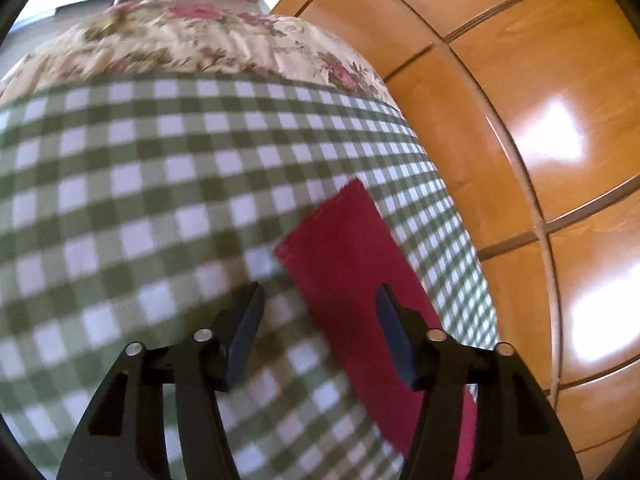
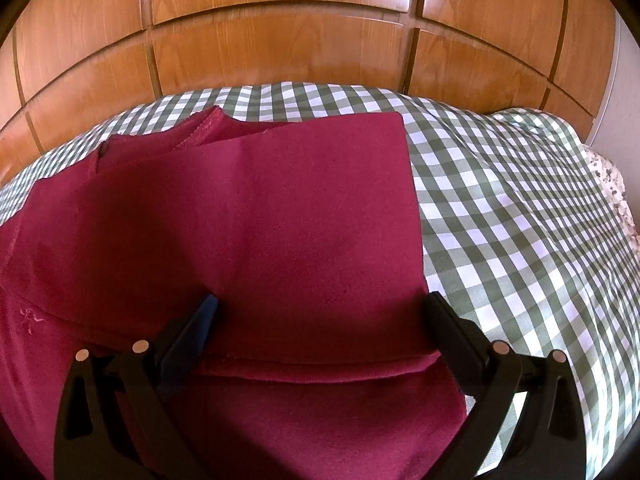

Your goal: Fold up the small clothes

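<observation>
Lying flat on my green-checked bedspread [image 2: 500, 208], the dark red garment [image 2: 280, 220] shows one side folded over, a stitched neckline, while my right gripper [image 2: 320, 308] gapes wide and my left gripper [image 1: 320, 292] hangs part-open, both empty.

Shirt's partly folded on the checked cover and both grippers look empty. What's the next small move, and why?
Probably bring the left gripper down onto the red shirt edge ahead of it. Its fingers are apart with nothing between them. The right gripper hangs open over a finished fold.
</observation>
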Action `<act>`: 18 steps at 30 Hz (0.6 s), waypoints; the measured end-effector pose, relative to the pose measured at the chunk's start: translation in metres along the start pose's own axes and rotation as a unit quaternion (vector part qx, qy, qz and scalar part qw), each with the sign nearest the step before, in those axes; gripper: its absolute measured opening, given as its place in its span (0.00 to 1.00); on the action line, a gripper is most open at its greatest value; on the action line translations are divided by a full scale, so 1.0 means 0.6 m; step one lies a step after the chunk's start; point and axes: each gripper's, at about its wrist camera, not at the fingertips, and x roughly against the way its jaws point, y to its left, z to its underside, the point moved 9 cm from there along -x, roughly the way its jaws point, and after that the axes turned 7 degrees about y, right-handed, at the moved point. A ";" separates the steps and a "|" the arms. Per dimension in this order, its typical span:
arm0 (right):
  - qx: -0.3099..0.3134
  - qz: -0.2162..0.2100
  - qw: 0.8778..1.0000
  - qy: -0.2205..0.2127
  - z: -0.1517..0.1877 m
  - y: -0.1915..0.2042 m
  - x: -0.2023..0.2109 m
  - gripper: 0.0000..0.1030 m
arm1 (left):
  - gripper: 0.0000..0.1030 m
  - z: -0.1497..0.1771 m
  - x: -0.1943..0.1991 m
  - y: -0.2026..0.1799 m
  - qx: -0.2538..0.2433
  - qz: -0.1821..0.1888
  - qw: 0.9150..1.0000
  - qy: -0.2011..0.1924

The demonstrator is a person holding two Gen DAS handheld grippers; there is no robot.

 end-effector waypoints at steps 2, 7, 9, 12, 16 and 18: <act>0.000 0.000 1.000 0.000 0.000 0.000 0.000 0.98 | 0.08 -0.006 -0.020 -0.012 -0.019 -0.008 1.000 0.019; 0.000 0.000 1.000 0.000 0.000 0.000 0.000 0.98 | 0.06 0.022 0.003 -0.081 -0.082 0.030 0.996 0.012; 0.000 0.000 1.000 0.000 0.001 -0.001 0.000 0.98 | 0.06 0.055 0.031 -0.139 -0.122 0.069 0.990 0.010; 0.000 0.000 1.000 0.000 0.000 0.000 0.000 0.98 | 0.06 0.116 0.058 -0.211 -0.169 0.115 0.979 0.022; 0.000 0.000 1.000 0.000 0.001 -0.001 0.000 0.98 | 0.06 0.237 0.079 -0.320 -0.237 0.172 0.954 0.056; 0.000 0.000 1.000 0.000 0.001 -0.001 0.000 0.98 | 0.06 0.302 0.079 -0.357 -0.270 0.183 0.942 0.075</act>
